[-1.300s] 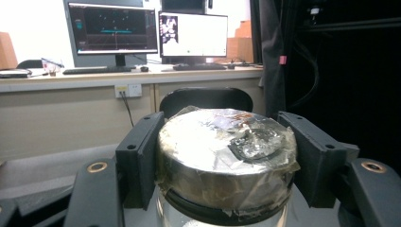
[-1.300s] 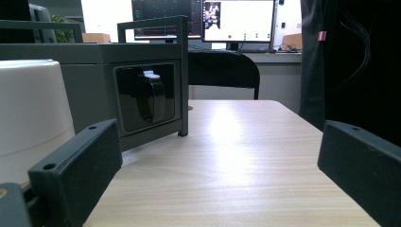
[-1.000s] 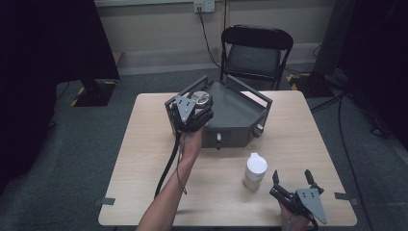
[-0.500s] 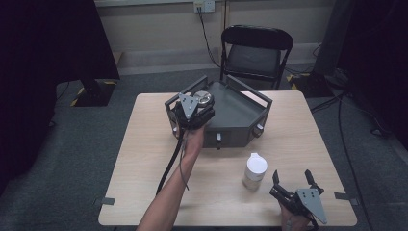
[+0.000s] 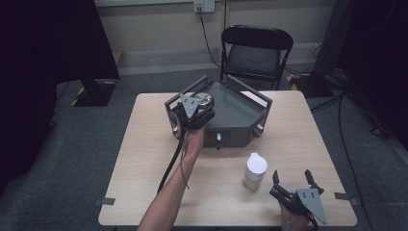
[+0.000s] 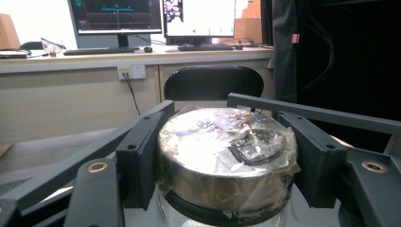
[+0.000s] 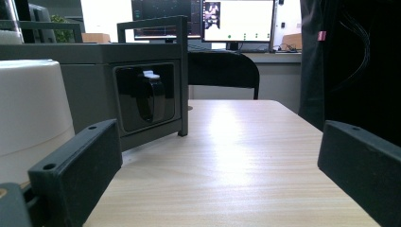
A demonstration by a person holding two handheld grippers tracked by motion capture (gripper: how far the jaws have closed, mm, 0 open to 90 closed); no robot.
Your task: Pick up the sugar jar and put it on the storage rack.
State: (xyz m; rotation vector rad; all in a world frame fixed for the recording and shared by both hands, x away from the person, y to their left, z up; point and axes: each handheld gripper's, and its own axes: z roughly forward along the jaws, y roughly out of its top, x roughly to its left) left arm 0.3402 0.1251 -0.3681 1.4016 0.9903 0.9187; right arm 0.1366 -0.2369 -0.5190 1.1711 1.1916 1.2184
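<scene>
The foil-capped jar (image 6: pixel 226 163) sits squeezed between my left gripper (image 6: pixel 226 156)'s pads; that slick foil could let it slip. My right gripper (image 5: pixel 292 183) rests wide open and empty, the white bottle (image 5: pixel 254 171) just beside it.

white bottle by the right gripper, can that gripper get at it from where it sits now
Probably yes. The right gripper rests on the table with its jaws wide open, and the white bottle stands just to its left. Bare tabletop lies between them; the grey box stands farther back, out of the way.
</scene>
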